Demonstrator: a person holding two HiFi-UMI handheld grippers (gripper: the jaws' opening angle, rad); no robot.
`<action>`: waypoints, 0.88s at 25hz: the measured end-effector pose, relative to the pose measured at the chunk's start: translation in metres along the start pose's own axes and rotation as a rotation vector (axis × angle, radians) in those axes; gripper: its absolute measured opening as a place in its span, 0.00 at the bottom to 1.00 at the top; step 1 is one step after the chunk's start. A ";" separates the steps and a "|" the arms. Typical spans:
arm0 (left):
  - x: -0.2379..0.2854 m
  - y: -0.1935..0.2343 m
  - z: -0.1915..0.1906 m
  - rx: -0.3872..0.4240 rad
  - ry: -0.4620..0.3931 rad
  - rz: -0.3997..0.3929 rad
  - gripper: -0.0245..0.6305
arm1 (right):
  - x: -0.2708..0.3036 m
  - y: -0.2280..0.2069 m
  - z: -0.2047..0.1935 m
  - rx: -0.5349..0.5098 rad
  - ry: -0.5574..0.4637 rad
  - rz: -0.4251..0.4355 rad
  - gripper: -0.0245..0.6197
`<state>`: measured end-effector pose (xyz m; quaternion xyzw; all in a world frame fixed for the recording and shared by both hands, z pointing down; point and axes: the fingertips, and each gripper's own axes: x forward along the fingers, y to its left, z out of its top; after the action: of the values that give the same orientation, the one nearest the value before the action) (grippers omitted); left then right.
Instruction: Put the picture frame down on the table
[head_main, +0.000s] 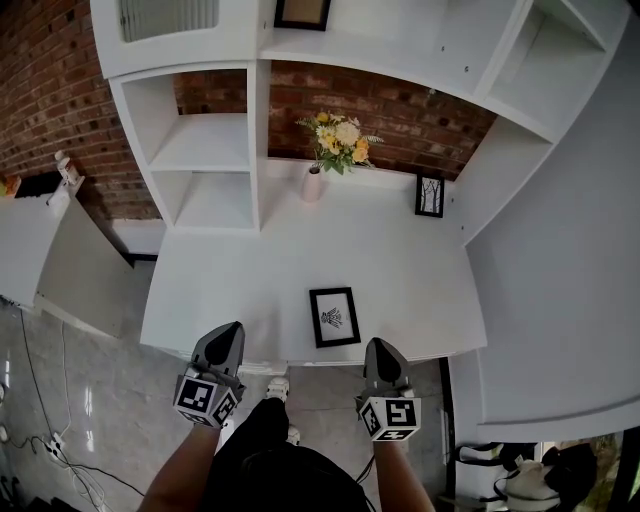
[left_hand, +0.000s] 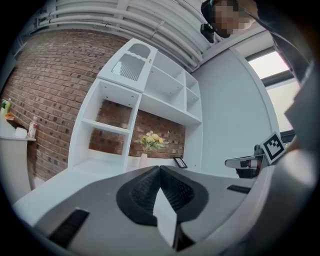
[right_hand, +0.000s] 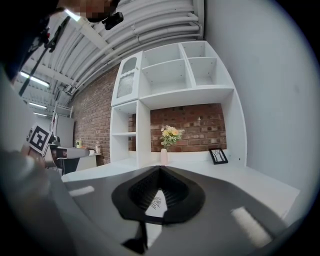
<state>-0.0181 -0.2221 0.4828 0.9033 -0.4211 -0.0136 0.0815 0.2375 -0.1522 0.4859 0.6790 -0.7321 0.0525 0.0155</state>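
A black picture frame (head_main: 334, 317) with a small drawing lies flat on the white table (head_main: 230, 290), near its front edge. Both grippers hover at that front edge, pulled back from the frame. My left gripper (head_main: 232, 328) is to the frame's left, jaws shut with nothing held. My right gripper (head_main: 377, 344) is just right of it, also shut and empty. In the right gripper view, the frame's drawing (right_hand: 156, 203) shows through the gap below the closed tips (right_hand: 159, 169). The left gripper view shows closed tips (left_hand: 159, 168) over bare table.
A pink vase of yellow flowers (head_main: 313, 183) stands at the back of the table. A second small black frame (head_main: 430, 196) leans upright at the back right. White shelf units (head_main: 210, 150) rise behind and to both sides. A side counter (head_main: 40, 250) is at the left.
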 end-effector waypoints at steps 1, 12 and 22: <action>-0.002 -0.001 0.001 0.003 -0.002 0.000 0.03 | -0.003 0.001 0.002 -0.002 -0.002 0.002 0.04; -0.026 -0.012 0.019 0.020 -0.036 0.003 0.03 | -0.033 0.005 0.021 -0.017 -0.034 0.001 0.04; -0.040 -0.017 0.036 0.041 -0.093 0.015 0.03 | -0.045 0.009 0.035 -0.025 -0.075 0.011 0.04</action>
<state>-0.0343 -0.1861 0.4426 0.9000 -0.4312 -0.0462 0.0435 0.2340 -0.1104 0.4467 0.6764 -0.7363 0.0179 -0.0040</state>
